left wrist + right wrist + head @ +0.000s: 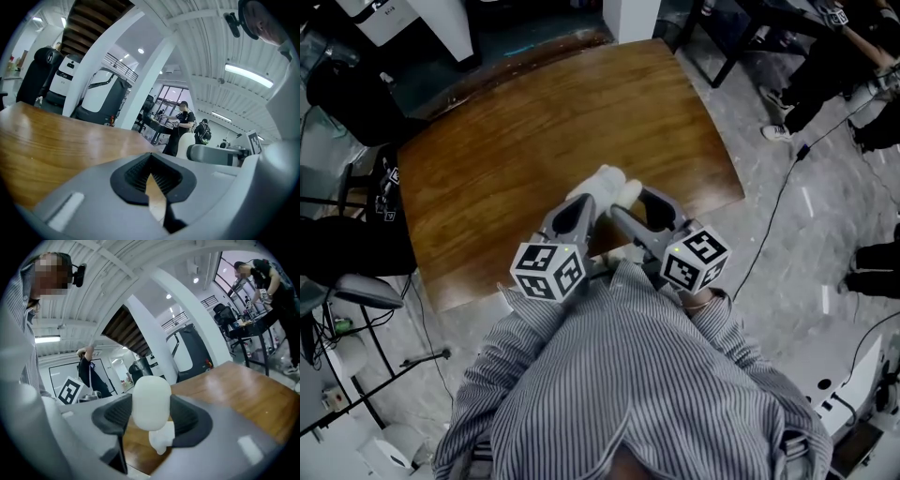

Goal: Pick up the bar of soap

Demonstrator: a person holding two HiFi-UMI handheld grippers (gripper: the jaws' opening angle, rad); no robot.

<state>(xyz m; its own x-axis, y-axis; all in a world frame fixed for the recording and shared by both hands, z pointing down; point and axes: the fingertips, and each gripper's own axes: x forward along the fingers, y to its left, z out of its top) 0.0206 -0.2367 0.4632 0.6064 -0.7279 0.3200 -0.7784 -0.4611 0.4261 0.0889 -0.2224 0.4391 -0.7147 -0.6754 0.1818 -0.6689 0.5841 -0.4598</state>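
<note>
fingers of the right gripper are pressed onto the bar of soap, whose pale rounded end stands up between the dark pads. a smaller white lump shows just below it, and i cannot tell what it is. the left gripper alongside has its jaws nearly together on nothing. beyond both lies the wooden table. the grasp looks made; what seems left is lifting the soap clear.
</note>
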